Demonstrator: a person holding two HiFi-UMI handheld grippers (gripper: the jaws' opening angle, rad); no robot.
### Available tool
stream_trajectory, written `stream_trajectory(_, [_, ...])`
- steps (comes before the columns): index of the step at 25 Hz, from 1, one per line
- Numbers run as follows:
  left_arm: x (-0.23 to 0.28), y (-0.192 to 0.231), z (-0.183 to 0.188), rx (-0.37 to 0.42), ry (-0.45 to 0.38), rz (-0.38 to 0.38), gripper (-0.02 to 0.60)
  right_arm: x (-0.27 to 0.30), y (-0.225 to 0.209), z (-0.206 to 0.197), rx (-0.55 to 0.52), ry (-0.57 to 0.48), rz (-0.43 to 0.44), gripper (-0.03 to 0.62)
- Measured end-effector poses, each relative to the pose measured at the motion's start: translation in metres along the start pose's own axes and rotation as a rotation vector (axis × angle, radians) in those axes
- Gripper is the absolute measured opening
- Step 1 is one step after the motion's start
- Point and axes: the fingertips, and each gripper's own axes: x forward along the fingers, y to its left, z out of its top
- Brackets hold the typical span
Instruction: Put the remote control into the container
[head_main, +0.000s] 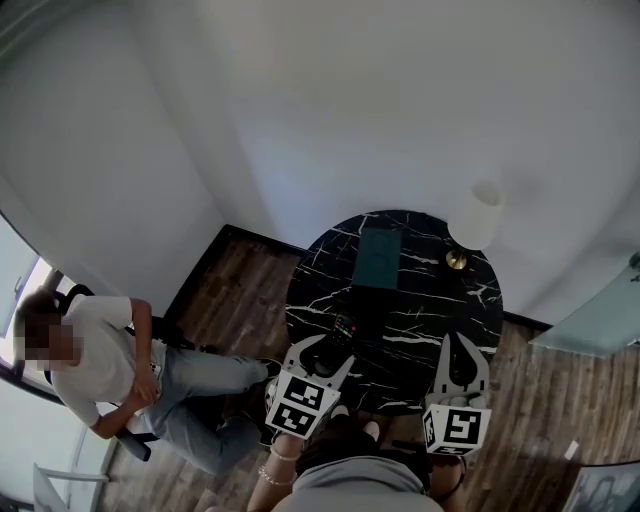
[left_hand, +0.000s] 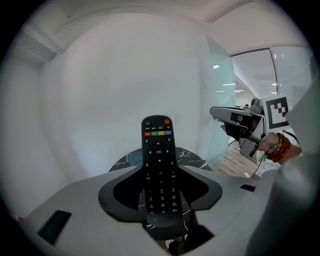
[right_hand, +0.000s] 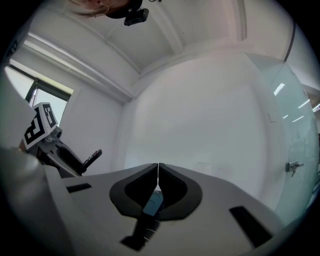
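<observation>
Gripping the remote control (left_hand: 158, 142) at its lower half, left claw (left_hand: 160, 175) is clamped on it, button end jutting ahead over the table (head_main: 440, 320). Likely light, stiff, slick plastic; long edges suit. Container (head_main: 380, 258) ahead. Right claw (right_hand: 158, 172) pinched together, empty.

Left hand-held gripper (head_main: 325, 352): held low in front of the body, pointing forward and a little to the right, its marker cube toward the person.
Left jaws: clamped on the lower half of the remote control (left_hand: 159, 165), which stands up out of them with its keypad facing the gripper's camera.
Right hand-held gripper (head_main: 462, 345): about level with the left one and well apart from it, pointing forward.
Right jaws: pressed together, tips touching, nothing between them.
Right hand (left_hand: 273, 144): wrapped round the grip behind the marker cube, with a beaded bracelet at the wrist.
Left wrist (head_main: 277, 465): just below the left marker cube, wearing a bracelet.
</observation>
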Motion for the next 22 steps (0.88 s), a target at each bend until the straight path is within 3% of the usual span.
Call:
stream_trajectory(14, [0.092, 0.041, 0.019, 0.034, 0.072, -0.123, 0.227, 0.057, -0.039, -0.003, 0.014, 0.029, -0.145, 0.014])
stream_trajectory(22, [0.158, 0.069, -0.018, 0.040, 0.189, -0.213, 0.227, 0.077, -0.043, -0.020, 0.013, 0.073, -0.261, 0.013])
